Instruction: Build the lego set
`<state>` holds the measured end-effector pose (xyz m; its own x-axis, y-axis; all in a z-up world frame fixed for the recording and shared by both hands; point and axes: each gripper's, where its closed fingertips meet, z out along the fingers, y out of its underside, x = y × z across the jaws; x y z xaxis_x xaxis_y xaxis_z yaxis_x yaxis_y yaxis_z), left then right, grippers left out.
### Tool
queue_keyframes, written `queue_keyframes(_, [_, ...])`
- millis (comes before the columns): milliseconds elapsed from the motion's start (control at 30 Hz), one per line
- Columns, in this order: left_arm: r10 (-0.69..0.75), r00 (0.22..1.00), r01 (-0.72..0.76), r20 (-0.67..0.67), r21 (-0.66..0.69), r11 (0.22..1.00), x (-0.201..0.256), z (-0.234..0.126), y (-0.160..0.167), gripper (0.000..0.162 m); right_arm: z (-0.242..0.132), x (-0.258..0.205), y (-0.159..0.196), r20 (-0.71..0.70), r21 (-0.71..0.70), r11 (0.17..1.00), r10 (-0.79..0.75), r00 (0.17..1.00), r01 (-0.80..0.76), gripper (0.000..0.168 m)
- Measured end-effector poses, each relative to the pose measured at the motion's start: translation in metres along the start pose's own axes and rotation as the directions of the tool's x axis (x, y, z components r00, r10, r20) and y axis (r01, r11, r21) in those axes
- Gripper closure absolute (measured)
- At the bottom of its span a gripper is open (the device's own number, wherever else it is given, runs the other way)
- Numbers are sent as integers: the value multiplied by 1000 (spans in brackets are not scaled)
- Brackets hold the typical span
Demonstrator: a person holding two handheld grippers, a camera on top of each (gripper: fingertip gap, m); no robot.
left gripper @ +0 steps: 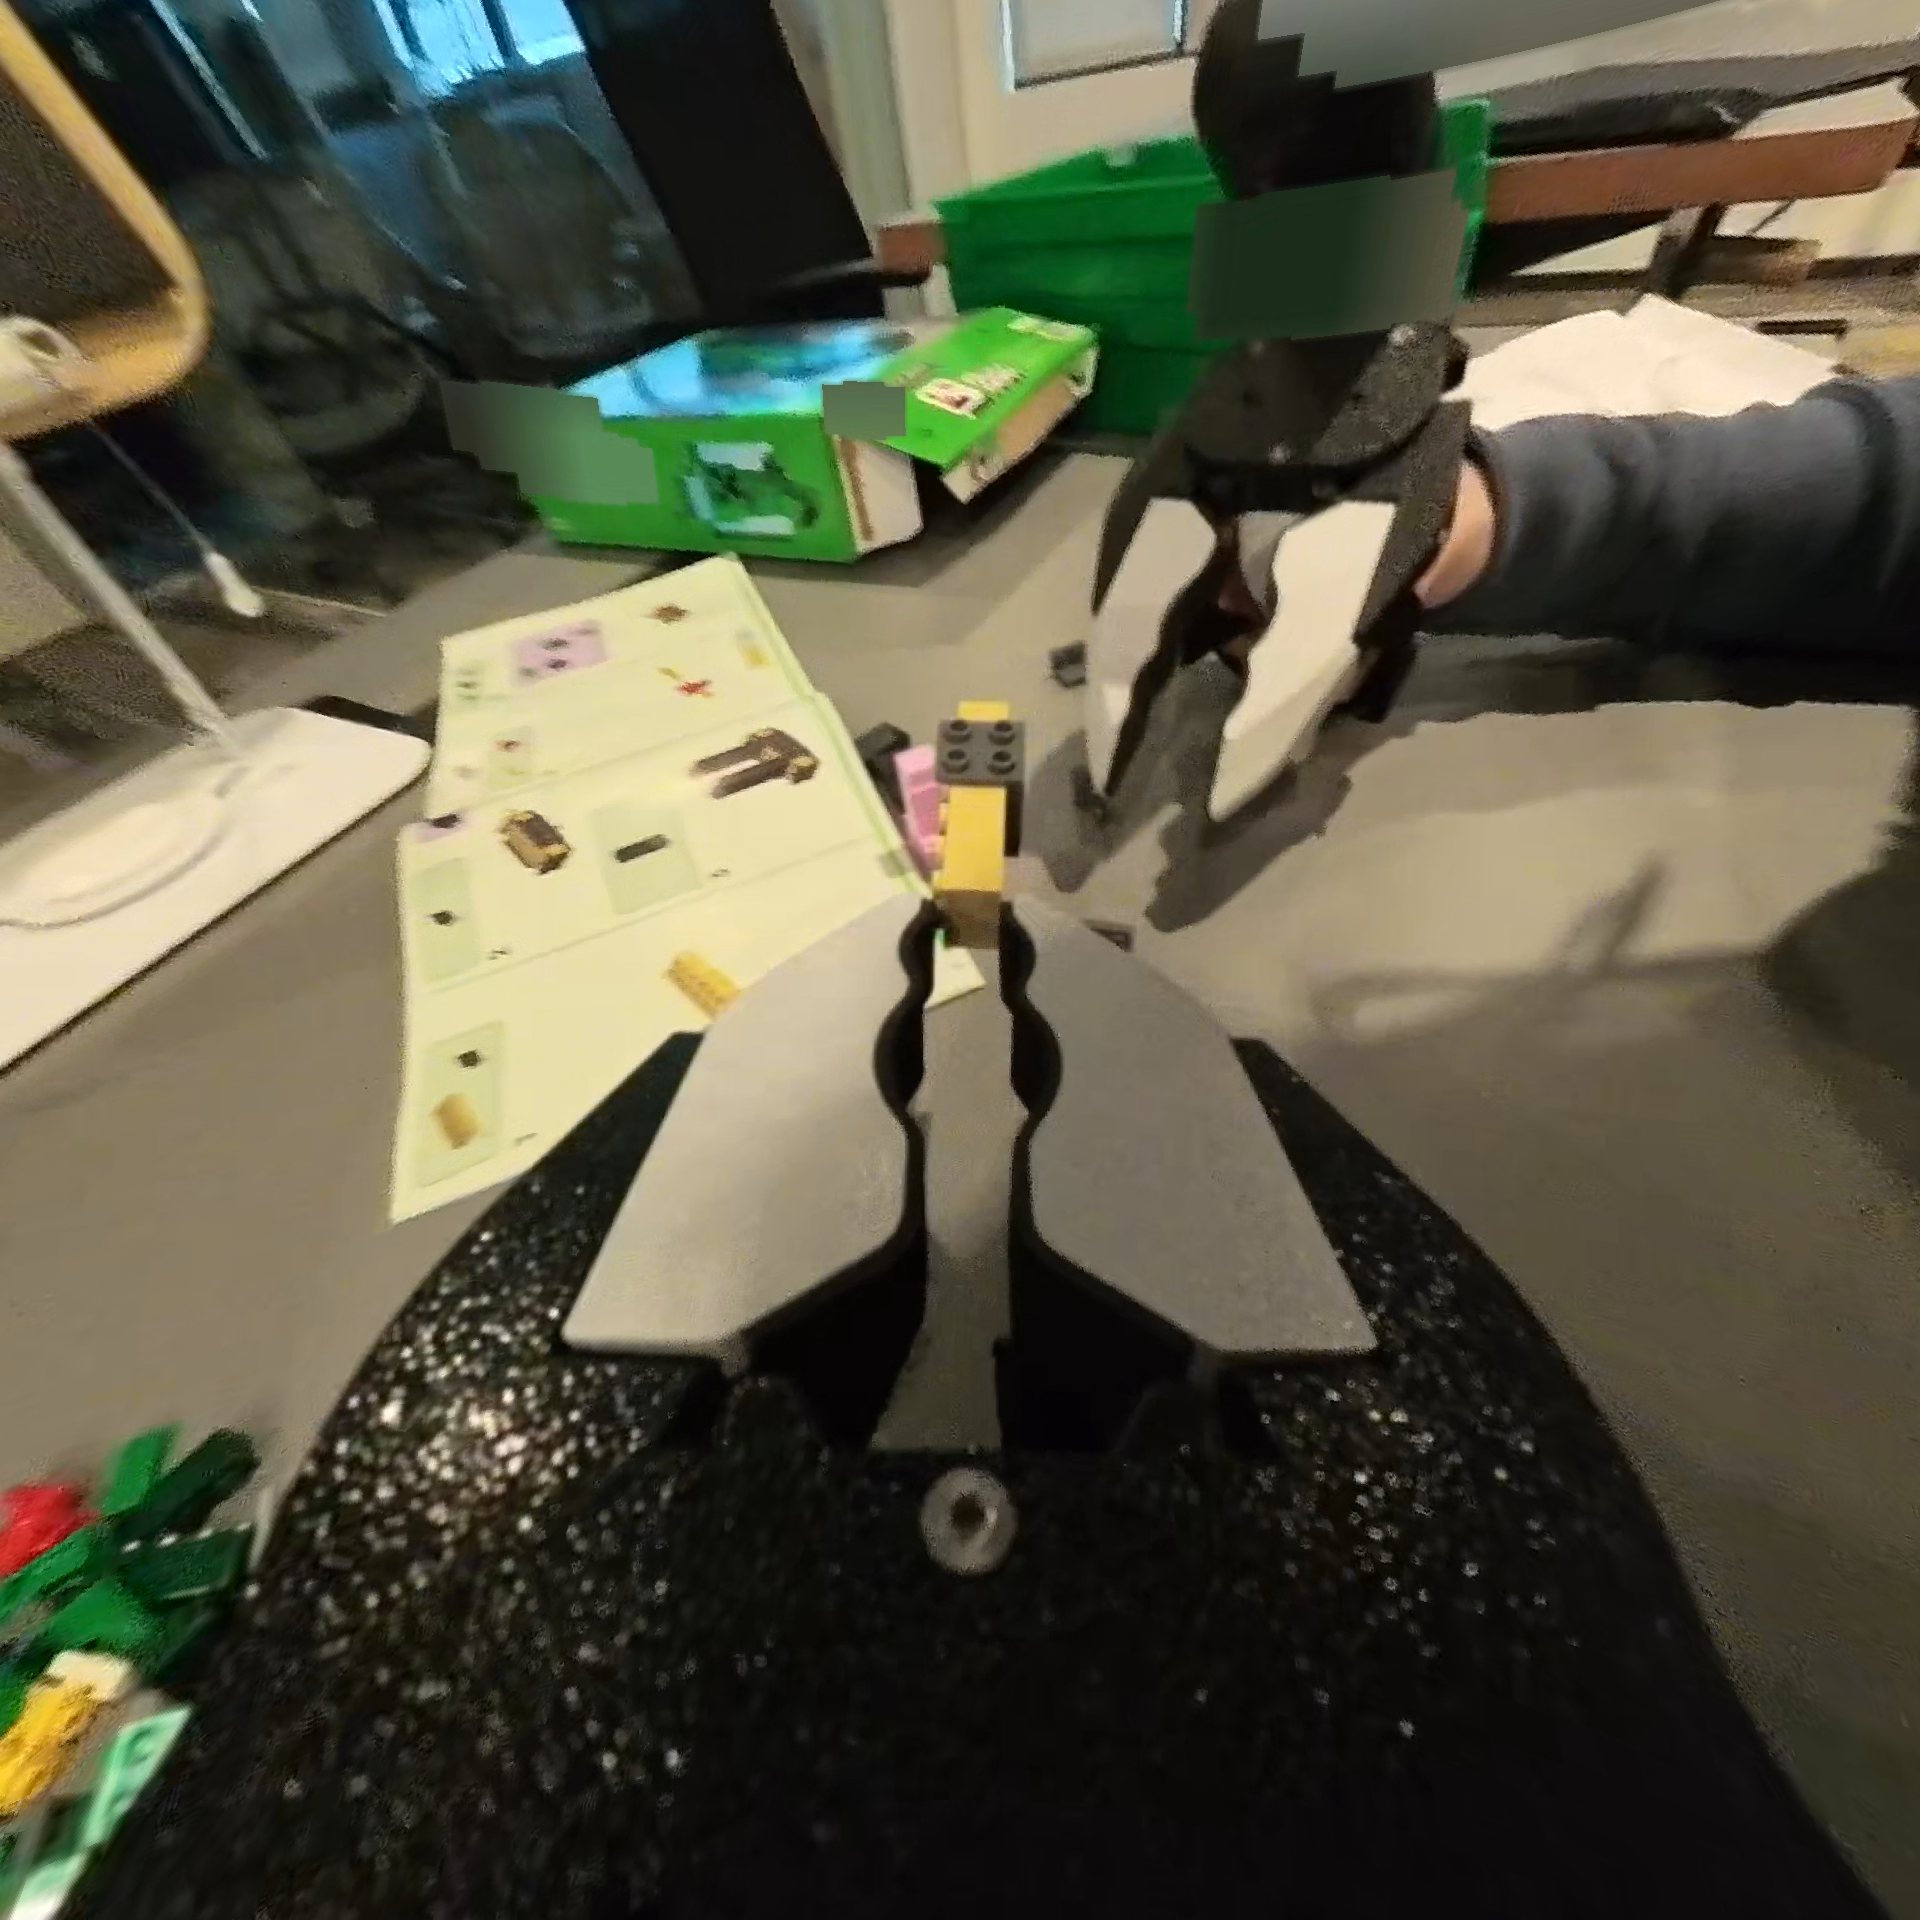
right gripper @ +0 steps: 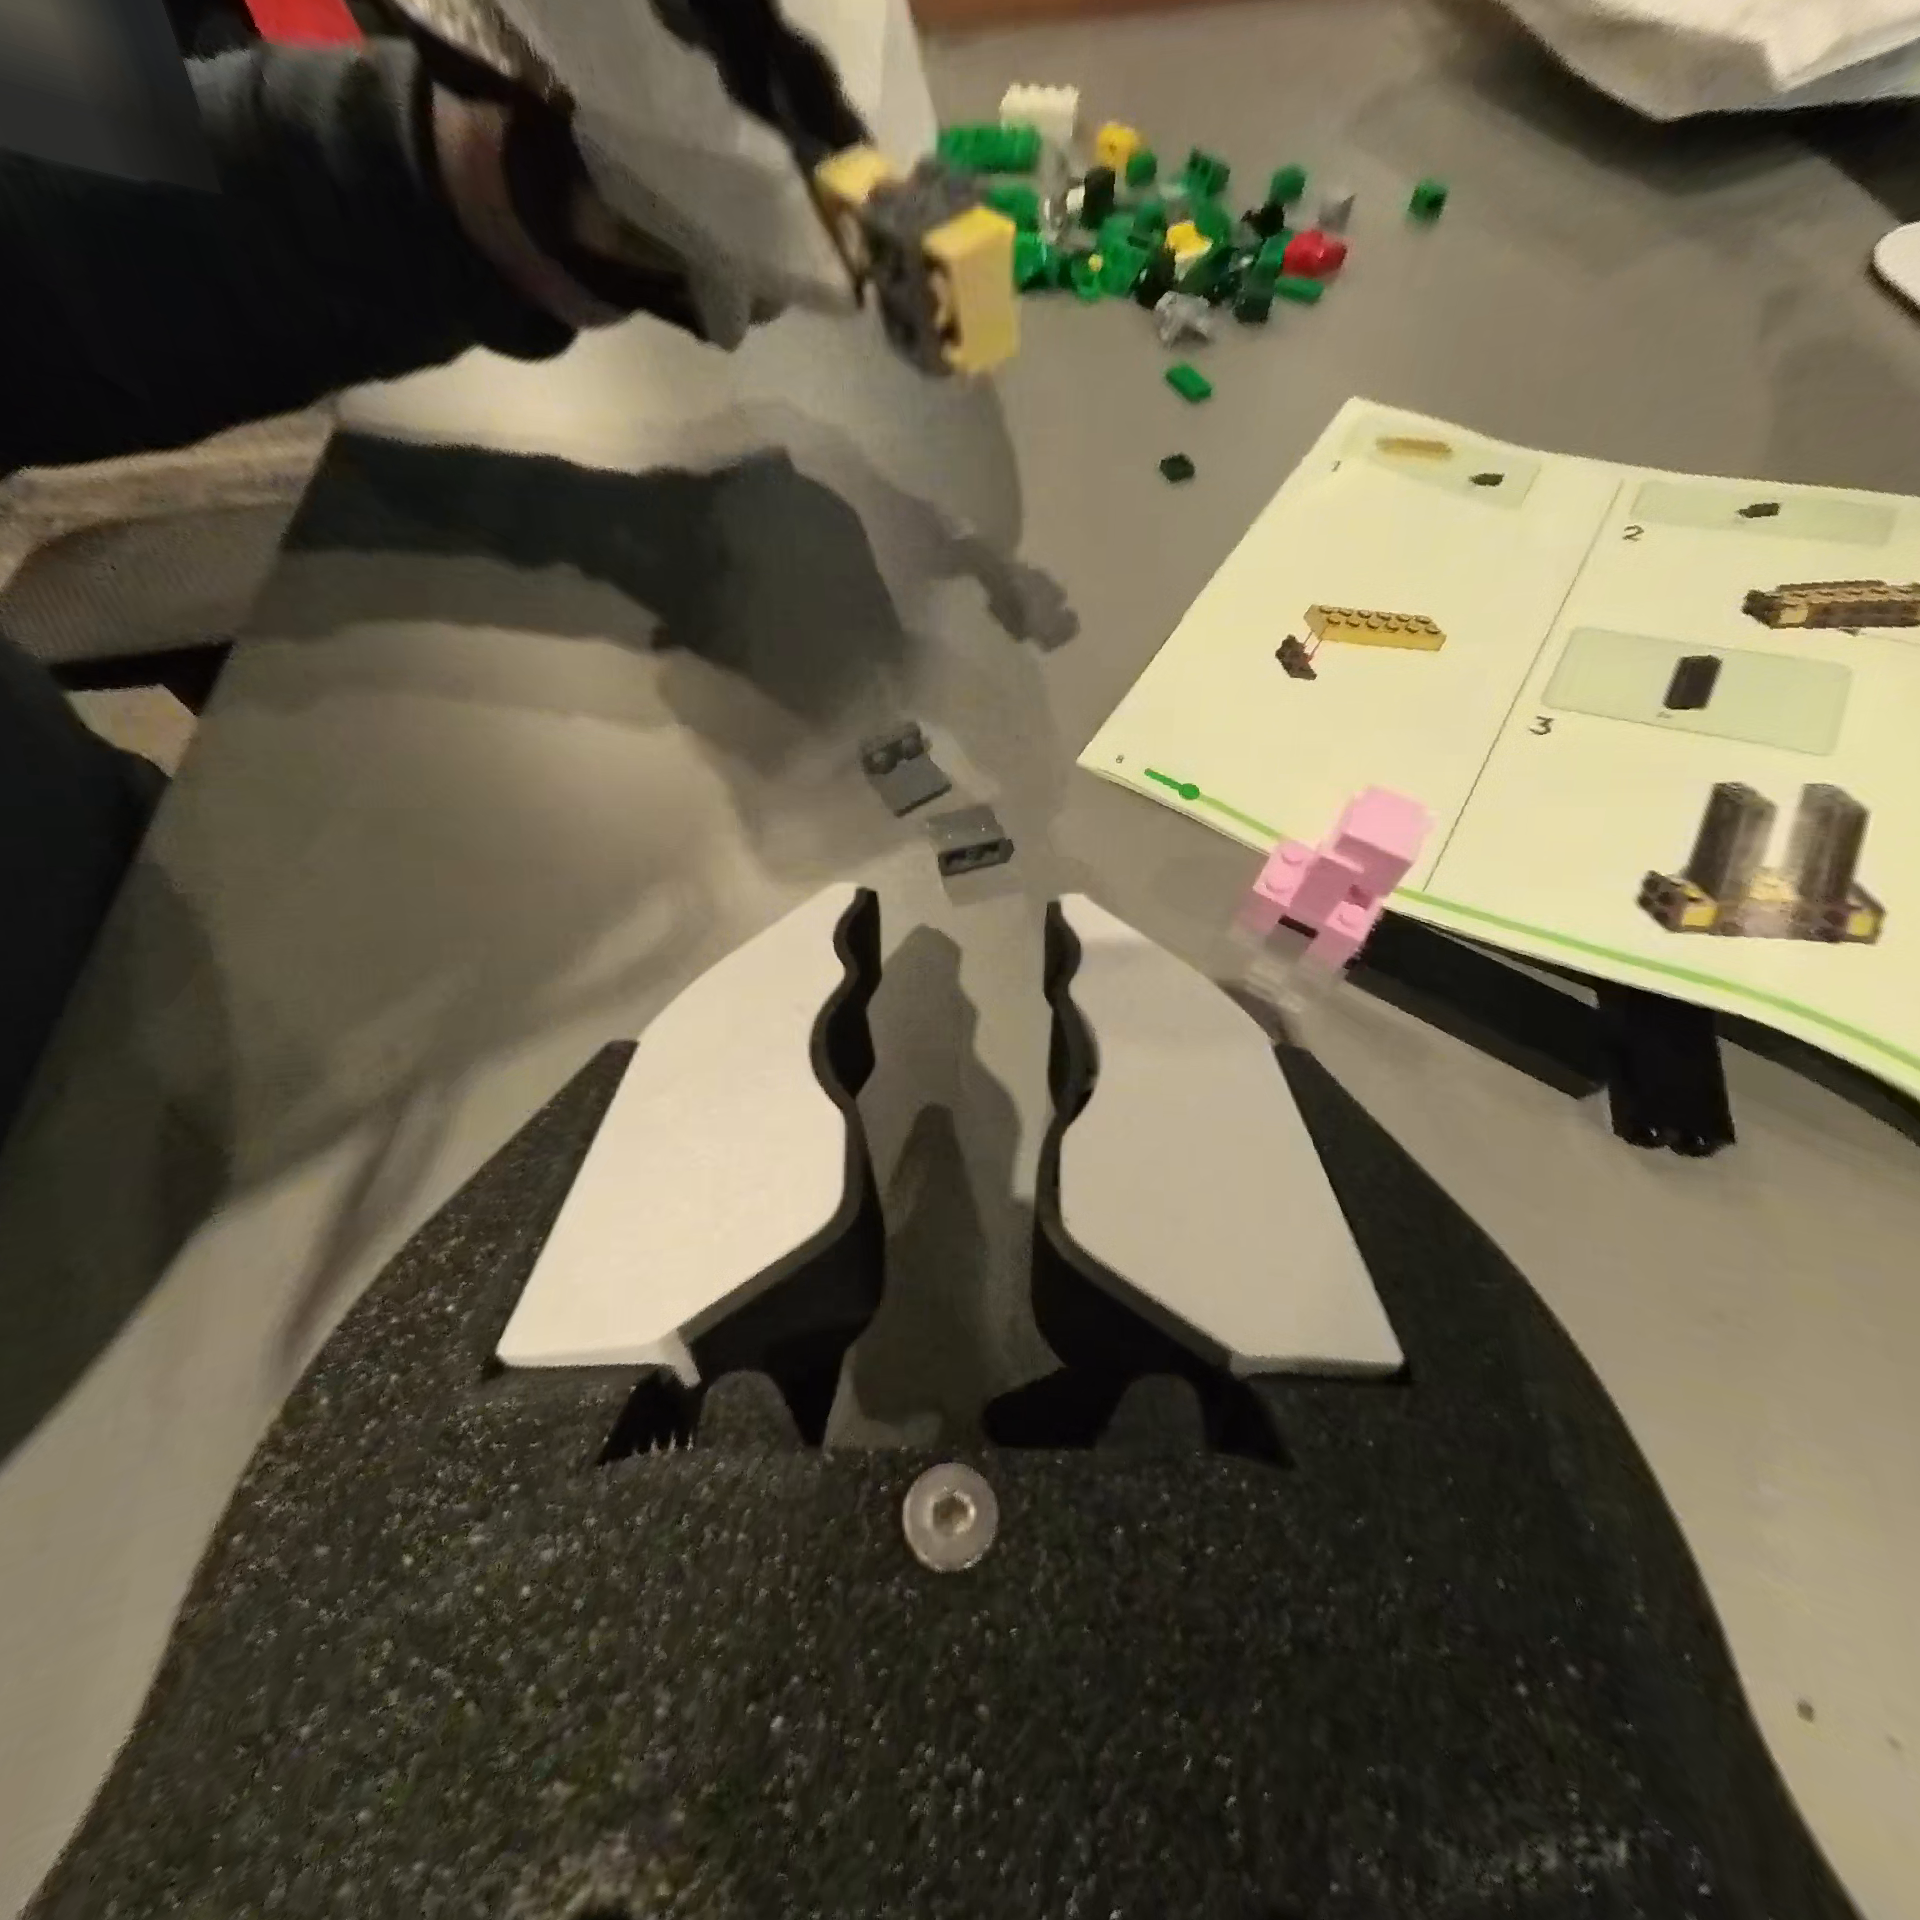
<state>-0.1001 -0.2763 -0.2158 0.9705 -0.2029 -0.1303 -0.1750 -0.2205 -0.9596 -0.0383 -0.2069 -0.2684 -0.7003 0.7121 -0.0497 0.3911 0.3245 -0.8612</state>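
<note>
While its fingers pinch a tan-and-dark-grey brick assembly [left gripper: 975,831] above the grey table [left gripper: 1455,1039], the left gripper [left gripper: 971,925] holds the piece up near the open instruction booklet [left gripper: 623,862]. Opposite it, the right gripper [left gripper: 1174,790] hangs with jaws parted and nothing between them, tips just above two small grey pieces [right gripper: 940,805] on the tabletop. A pink brick figure [right gripper: 1330,883] stands at the booklet's edge. Beyond, a green cardboard set box [left gripper: 810,447] lies with its end flaps open, contents not visible, in front of a green plastic crate [left gripper: 1060,249]. Loose, mostly green bricks [right gripper: 1164,218] lie heaped on the table.
</note>
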Motion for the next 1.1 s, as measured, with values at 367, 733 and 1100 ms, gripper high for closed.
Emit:
queue_keyframes(367, [199,979,-192,-39,140,971,-21,27,-10,151,33,-2,6,-71,-176,975,-148,986,134,140])
queue_keyframes(733, [174,981,-150,-85,239,959,-26,15,-6,151,35,-10,-1,-96,-110,985,-145,985,134,148])
queue_keyframes(1100, [238,969,-225,-65,163,961,-23,24,6,151,59,-21,-15,-163,-130,991,-49,985,28,160])
